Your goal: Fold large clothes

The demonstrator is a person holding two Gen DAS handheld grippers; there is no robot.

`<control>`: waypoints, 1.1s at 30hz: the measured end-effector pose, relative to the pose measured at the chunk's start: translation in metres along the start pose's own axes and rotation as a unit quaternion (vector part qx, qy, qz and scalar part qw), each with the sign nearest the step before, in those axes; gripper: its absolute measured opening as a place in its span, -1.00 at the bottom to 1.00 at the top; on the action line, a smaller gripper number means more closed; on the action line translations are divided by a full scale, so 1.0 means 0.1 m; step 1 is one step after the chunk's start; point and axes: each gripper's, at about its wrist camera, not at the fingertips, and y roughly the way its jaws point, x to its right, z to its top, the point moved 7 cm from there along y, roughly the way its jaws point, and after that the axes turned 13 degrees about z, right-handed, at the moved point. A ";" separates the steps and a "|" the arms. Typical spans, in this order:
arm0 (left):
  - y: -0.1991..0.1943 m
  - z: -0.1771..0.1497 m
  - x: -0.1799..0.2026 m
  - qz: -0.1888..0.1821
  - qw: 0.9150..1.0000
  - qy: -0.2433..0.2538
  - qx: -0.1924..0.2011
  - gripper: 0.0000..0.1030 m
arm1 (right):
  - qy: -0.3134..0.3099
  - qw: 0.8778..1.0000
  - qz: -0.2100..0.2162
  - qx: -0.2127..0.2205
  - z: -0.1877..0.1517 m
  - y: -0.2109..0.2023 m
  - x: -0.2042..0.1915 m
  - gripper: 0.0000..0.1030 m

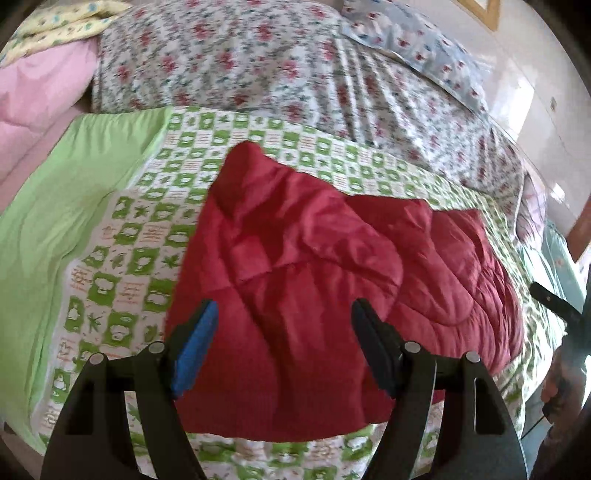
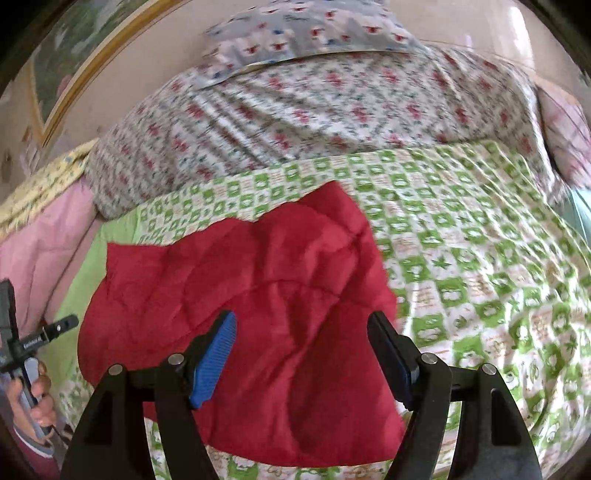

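A red quilted garment [image 1: 314, 280] lies folded into a rough block on the green-and-white patterned bedsheet [image 1: 147, 236]. It also shows in the right wrist view [image 2: 258, 325]. My left gripper [image 1: 284, 314] is open and empty, held above the garment's near half. My right gripper [image 2: 301, 325] is open and empty too, above the garment's near right part. The right gripper's handle [image 1: 557, 302] shows at the right edge of the left view, and the left one [image 2: 22, 339], with the hand holding it, at the left edge of the right view.
A rolled floral quilt [image 1: 258, 62] lies across the far side of the bed, with a blue-patterned pillow [image 1: 417, 48] behind it. A pink blanket [image 1: 40, 96] and a yellow pillow [image 1: 55, 22] sit at the far left. A plain green strip [image 1: 55, 206] borders the sheet.
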 end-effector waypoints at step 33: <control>0.87 0.16 0.49 0.057 0.996 0.045 -0.041 0.45 | -0.051 0.992 -0.074 -0.094 0.02 1.20 -0.09 0.72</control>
